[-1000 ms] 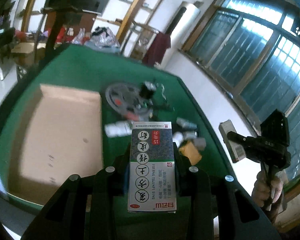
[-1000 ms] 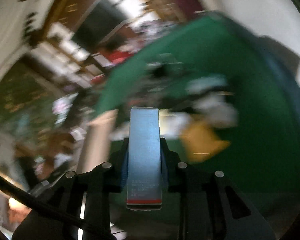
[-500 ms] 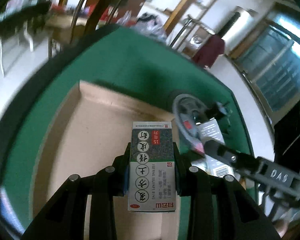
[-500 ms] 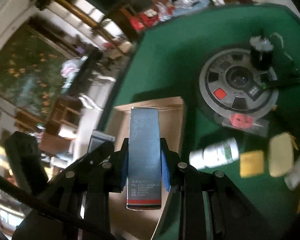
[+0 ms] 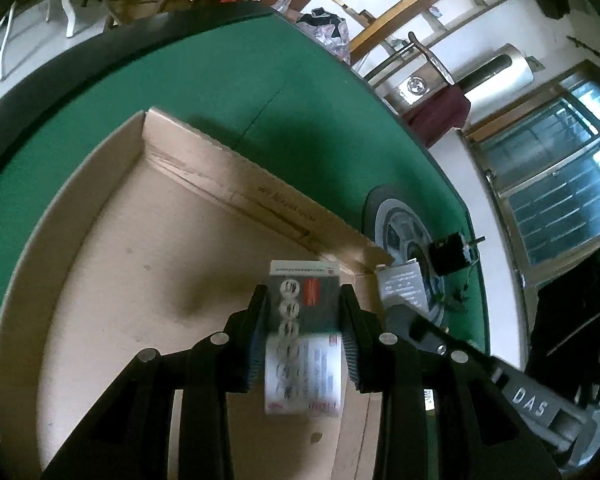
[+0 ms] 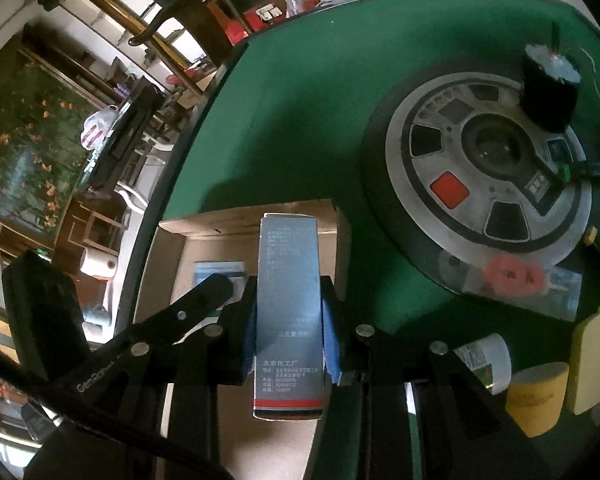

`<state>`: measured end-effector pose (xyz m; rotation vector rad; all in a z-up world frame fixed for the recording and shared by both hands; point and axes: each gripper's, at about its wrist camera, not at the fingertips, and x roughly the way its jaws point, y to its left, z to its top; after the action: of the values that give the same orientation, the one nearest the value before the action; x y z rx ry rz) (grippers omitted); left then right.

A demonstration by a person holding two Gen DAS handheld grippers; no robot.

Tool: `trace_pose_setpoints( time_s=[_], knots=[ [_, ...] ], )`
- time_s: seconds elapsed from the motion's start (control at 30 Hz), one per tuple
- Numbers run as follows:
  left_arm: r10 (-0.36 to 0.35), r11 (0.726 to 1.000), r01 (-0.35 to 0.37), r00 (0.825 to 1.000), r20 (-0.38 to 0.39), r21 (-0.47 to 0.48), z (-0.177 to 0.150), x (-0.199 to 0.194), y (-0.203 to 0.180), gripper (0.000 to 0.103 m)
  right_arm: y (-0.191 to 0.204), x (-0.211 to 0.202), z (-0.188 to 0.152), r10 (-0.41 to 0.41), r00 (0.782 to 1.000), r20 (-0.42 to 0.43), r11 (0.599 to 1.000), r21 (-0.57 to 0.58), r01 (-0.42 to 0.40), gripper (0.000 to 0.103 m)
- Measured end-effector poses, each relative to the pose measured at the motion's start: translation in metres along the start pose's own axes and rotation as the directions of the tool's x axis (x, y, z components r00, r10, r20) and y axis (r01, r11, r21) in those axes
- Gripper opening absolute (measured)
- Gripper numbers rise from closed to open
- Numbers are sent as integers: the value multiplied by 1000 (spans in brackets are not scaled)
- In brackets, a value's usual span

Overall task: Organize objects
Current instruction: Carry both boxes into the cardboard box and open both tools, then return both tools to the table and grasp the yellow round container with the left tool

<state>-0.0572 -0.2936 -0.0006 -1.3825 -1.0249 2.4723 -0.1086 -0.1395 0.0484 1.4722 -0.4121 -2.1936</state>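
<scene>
Two grippers hang over the cardboard tray on the green counter. The left gripper, jaws having just eased apart, has the dark medicine box between its pads, its lower print blurred. The right gripper clamps a tall grey-blue carton; its small text is unreadable.
</scene>
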Motion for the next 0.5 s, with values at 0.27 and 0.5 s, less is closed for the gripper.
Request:
trace_pose_setpoints(
  time_s=[0.27,0.5],
  knots=[
    [4,1000,-4,1000,26,2,1,-14,-3,45,2,6,2,-34,999,6,999,-11,34,32],
    [33,996,-45,989,146,81,-11,-69,-24,59,3,-36,-7,-74,990,120,992,-91,85,33]
  ],
)
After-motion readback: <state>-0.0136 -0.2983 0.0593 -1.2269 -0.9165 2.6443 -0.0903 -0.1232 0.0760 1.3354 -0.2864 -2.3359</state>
